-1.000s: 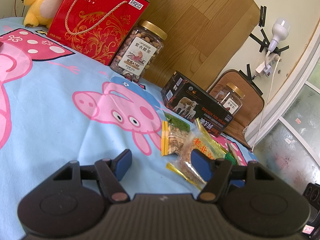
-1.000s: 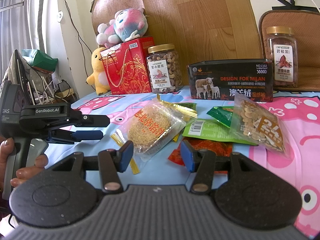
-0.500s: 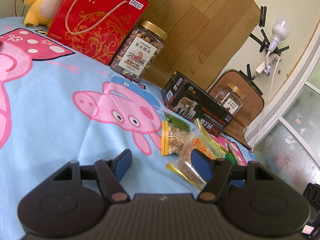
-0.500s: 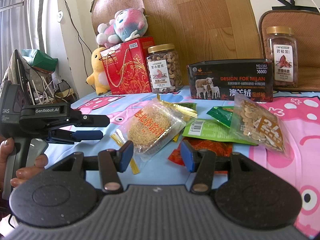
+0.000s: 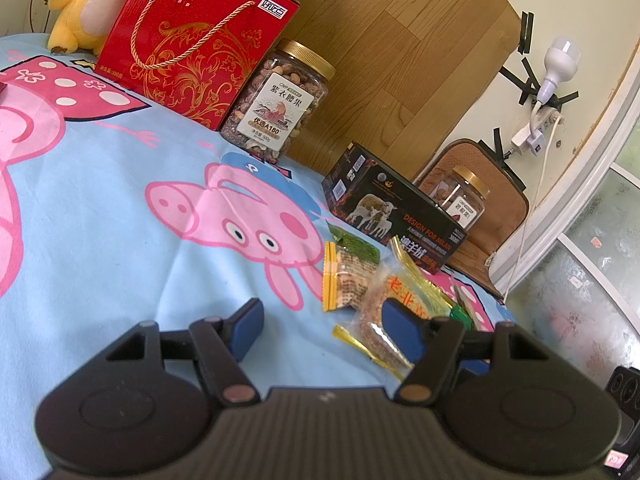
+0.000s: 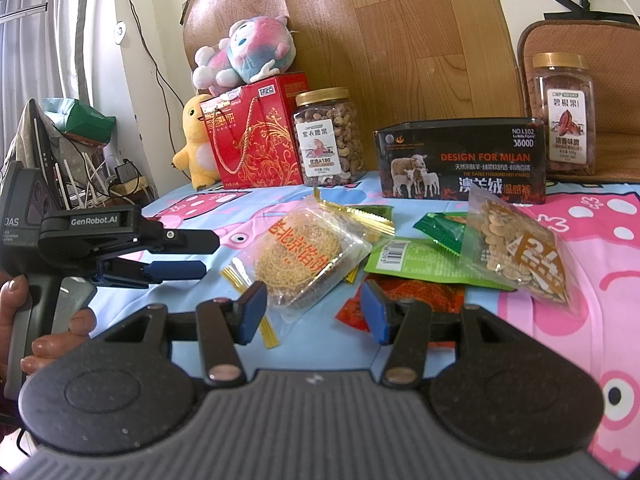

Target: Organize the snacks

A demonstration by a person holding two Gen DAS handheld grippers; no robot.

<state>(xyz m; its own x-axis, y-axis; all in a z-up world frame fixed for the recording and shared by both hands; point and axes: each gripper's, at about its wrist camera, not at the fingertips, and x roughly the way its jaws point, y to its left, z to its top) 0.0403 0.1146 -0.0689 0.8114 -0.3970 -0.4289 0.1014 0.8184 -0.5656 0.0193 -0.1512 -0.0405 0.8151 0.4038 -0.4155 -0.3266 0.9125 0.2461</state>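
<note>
Several snack packets lie in a loose pile on the Peppa Pig cloth. A clear packet with a round golden cake lies nearest my right gripper, which is open and empty just in front of it. The same cake packet shows in the left wrist view, by the right finger of my open, empty left gripper. A seed packet, green packets and a red packet lie to the right. A yellow-edged packet lies behind the cake.
At the back stand a red gift box, a cashew jar, a black carton and a second jar. Plush toys sit on and beside the gift box. My left gripper shows at the right wrist view's left.
</note>
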